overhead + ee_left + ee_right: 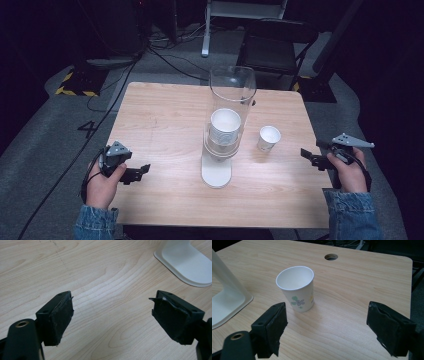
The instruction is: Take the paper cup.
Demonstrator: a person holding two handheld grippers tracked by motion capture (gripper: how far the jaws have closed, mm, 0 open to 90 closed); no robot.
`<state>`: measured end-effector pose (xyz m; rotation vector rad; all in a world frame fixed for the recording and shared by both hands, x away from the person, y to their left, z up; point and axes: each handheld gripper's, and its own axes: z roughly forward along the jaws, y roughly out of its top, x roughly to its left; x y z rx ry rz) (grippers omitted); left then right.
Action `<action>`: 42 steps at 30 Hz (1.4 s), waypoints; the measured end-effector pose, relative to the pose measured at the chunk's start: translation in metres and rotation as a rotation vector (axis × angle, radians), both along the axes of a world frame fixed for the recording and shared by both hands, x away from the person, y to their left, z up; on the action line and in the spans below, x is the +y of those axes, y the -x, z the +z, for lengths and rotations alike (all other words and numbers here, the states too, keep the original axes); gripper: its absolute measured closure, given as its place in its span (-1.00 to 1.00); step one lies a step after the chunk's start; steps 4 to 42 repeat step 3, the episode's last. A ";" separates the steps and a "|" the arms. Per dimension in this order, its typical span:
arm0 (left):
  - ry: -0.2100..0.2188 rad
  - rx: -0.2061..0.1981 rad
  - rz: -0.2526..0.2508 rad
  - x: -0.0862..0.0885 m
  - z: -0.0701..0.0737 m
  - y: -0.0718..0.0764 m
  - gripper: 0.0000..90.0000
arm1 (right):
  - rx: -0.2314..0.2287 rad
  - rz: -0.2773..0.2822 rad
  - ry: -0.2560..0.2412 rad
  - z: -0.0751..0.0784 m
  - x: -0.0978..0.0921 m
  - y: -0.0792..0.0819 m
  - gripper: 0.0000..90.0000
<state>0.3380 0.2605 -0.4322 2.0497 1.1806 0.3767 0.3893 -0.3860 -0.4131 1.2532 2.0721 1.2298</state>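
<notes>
Right gripper view shows the paper cup (296, 287) standing upright on the desk (352, 275), ahead and slightly left of the right gripper (325, 328), whose fingers (274, 326) stand wide apart, while the left gripper (134, 172), fingers likewise apart, sits well away beyond the cup dispenser (225, 125).

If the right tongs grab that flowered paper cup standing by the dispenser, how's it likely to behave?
The paper cup looks empty and thin-walled, so it is probably very light and may crumple under a hard squeeze. It stands upright on a base narrower than its rim, so a sideways nudge from the open right tongs could tip it. Once tipped, it would likely roll in a curve.
</notes>
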 end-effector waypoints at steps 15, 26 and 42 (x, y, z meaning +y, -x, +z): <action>0.003 0.002 0.005 -0.001 0.001 0.000 -0.62 | 0.005 0.014 0.006 -0.001 0.003 0.000 -0.62; 0.003 0.002 0.005 -0.001 0.001 0.000 -0.62 | 0.005 0.014 0.006 -0.001 0.003 0.000 -0.62; 0.003 0.002 0.005 -0.001 0.001 0.000 -0.62 | 0.005 0.014 0.006 -0.001 0.003 0.000 -0.62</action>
